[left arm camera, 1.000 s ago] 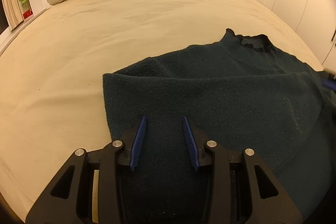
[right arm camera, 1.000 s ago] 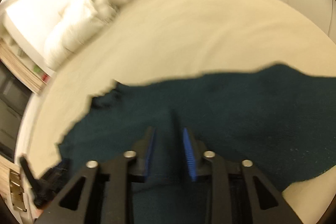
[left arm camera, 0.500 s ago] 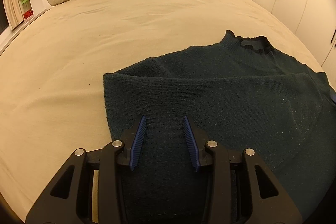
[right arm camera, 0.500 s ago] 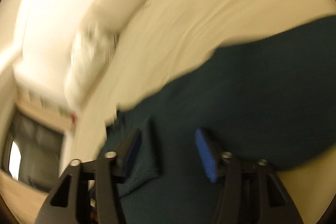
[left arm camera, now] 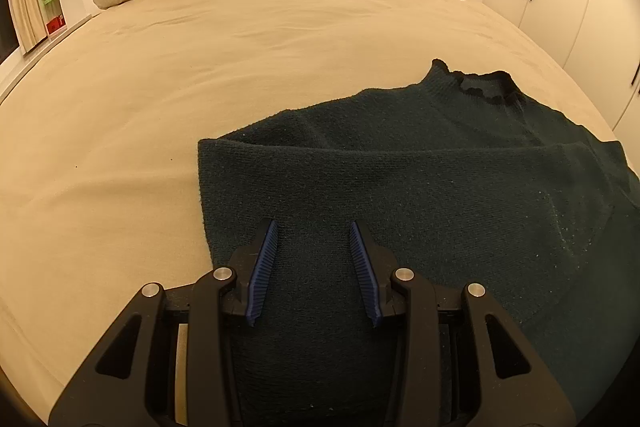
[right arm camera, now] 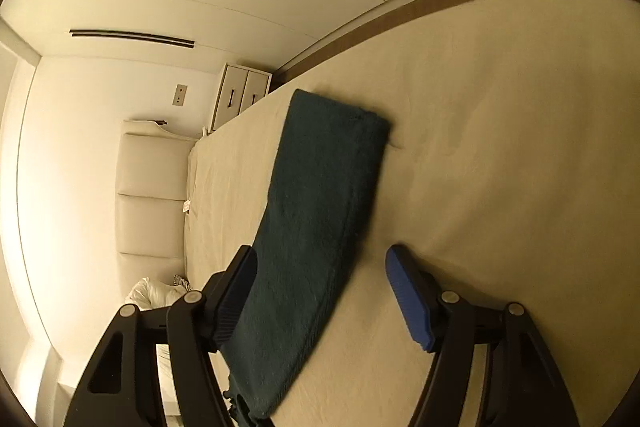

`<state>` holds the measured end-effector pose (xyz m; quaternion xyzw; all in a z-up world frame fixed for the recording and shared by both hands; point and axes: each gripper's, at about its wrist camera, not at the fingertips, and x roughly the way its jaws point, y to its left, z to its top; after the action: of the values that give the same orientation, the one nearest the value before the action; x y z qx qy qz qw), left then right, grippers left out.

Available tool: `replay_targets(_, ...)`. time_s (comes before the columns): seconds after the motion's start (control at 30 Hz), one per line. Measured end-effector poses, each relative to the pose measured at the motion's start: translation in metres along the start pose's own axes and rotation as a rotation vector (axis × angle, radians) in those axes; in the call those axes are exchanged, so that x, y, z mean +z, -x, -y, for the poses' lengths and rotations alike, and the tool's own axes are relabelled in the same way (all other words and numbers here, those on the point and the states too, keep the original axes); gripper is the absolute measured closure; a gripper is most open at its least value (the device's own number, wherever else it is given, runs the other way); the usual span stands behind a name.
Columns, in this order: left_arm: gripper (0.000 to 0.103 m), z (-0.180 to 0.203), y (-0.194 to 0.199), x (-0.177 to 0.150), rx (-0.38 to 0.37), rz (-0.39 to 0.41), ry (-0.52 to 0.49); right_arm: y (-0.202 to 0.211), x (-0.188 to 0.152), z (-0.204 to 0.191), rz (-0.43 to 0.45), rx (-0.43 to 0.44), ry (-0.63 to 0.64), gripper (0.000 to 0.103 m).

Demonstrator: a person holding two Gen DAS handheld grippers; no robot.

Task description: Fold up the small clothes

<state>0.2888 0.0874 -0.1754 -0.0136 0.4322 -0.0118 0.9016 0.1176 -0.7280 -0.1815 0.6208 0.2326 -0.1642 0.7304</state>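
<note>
Left wrist: sweater (left arm camera: 420,187) beneath spread left tool (left arm camera: 314,267) fingers.

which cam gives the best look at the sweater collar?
Left wrist. The sweater lies flat on the bed, with its collar unobstructed at the far edge. Right wrist shows the sweater rotated as a narrow strip, with the collar only partly visible at the bottom edge.
</note>
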Motion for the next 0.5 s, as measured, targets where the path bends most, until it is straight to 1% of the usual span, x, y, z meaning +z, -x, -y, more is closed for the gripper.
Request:
replay_targets(0.1, 0.066, -0.001, 0.0, 0.0, -0.004, 0.001, 0.003, -0.011, 0.008, -0.006, 0.01, 0.026, 0.004, 0.032)
replay_targets(0.17, 0.066, -0.002, 0.001, 0.0, -0.014, 0.004, 0.01, -0.015, 0.015, -0.004, 0.022, 0.035, 0.004, 0.038)
replay_targets(0.2, 0.066, -0.004, 0.001, 0.0, -0.021, 0.005, 0.017, -0.019, 0.018, -0.004, 0.025, 0.032, 0.006, 0.052)
replay_targets(0.23, 0.065, -0.005, 0.001, 0.0, -0.028, 0.005, 0.023, -0.023, 0.021, 0.0, 0.022, 0.026, 0.005, 0.074)
replay_targets(0.3, 0.064, -0.007, 0.004, 0.001, -0.048, 0.005, 0.038, -0.025, 0.025, -0.001, 0.021, -0.006, 0.008, 0.092)
replay_targets(0.37, 0.062, -0.011, 0.009, 0.003, -0.078, 0.0, 0.074, -0.018, 0.022, -0.015, 0.043, -0.021, 0.071, 0.092)
replay_targets(0.43, 0.057, -0.019, 0.018, 0.004, -0.127, 0.006, 0.153, -0.012, 0.009, -0.041, 0.053, -0.036, 0.174, 0.092)
replay_targets(0.5, 0.05, -0.022, 0.028, 0.007, -0.196, 0.022, 0.218, -0.013, -0.013, -0.083, 0.047, -0.035, 0.308, 0.092)
